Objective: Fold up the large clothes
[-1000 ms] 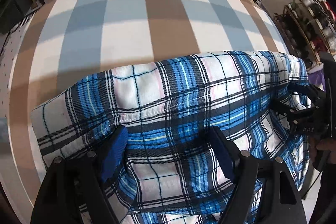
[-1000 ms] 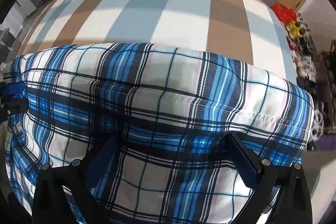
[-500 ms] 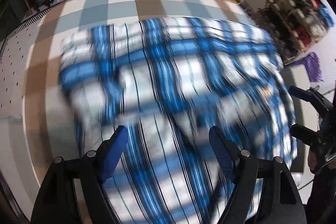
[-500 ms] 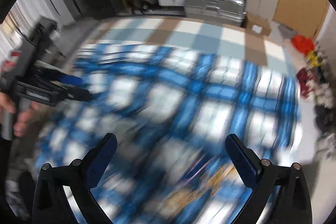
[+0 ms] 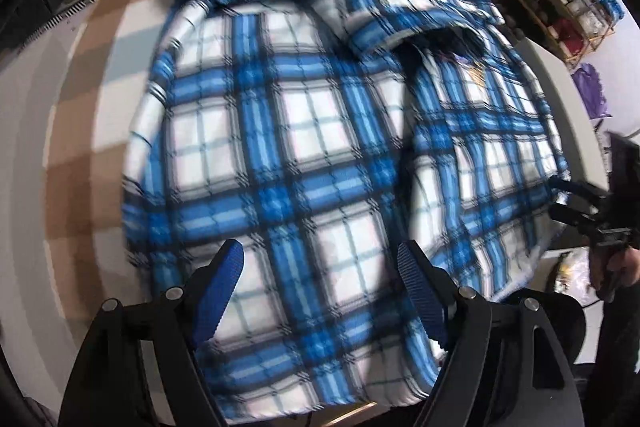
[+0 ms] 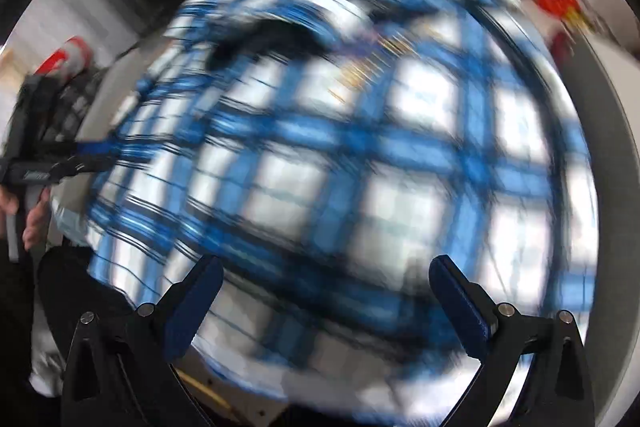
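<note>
I could read no writing; a light label on the left gripper [image 6: 96, 157] was too blurred. The shirt [image 5: 304, 147], blue-and-white plaid, lay rumpled across the checked table [image 5: 92, 131], filling the centre of both views. My left gripper's jaws stood spread, empty, at lower centre. The right gripper [image 6: 324, 291] was spread too, nothing pinched.

Two wrist views, steeply downward, close over one shared plaid shirt [image 5: 288, 155].
</note>
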Motion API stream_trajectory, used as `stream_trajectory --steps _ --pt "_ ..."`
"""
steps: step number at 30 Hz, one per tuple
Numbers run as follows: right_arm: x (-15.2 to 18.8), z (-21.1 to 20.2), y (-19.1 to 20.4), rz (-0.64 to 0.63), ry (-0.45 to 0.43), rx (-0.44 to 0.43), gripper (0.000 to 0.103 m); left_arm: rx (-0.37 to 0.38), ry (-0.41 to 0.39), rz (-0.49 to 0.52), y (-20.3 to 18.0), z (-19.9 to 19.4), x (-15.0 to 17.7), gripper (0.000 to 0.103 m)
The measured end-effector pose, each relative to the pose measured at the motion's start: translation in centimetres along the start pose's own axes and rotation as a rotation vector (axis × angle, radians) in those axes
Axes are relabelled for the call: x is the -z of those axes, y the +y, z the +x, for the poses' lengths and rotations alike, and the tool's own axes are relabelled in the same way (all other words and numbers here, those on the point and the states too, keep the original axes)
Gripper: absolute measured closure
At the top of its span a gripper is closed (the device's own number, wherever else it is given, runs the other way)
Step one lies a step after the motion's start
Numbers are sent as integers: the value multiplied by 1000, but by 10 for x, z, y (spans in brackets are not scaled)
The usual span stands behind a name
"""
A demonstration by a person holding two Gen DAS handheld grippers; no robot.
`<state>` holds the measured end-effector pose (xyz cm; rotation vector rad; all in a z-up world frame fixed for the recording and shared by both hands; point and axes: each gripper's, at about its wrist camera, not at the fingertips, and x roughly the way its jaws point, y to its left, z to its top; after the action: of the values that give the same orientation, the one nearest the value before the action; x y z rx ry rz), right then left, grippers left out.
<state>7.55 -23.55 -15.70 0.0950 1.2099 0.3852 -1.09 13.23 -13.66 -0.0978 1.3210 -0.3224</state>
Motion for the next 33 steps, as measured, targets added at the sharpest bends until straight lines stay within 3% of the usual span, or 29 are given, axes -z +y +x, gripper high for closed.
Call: stream_trajectory --steps 7,13,21,25,28,29,31,33 --pt "35 -21 -35 197 8 -155 0 6 35 22 -16 12 16 27" --pt "26 -57 -34 225 -134 -150 0 -3 15 -7 4 -3 37 27" --pt "-13 -14 25 217 -178 -270 0 -62 -9 -2 25 -4 54 27" --pt "-26 12 51 207 -151 -268 0 -97 -30 18 29 -6 59 27" --pt "-29 28 64 195 -138 -273 0 -199 -45 38 29 -7 62 27" --pt "-28 29 66 187 -153 -280 0 -219 -54 24 31 -10 64 27" --pt "-22 26 69 159 -233 -287 0 -181 -109 -29 37 -22 67 27" --pt "-15 14 71 142 -318 -235 0 -136 -218 -56 31 -46 71 27"
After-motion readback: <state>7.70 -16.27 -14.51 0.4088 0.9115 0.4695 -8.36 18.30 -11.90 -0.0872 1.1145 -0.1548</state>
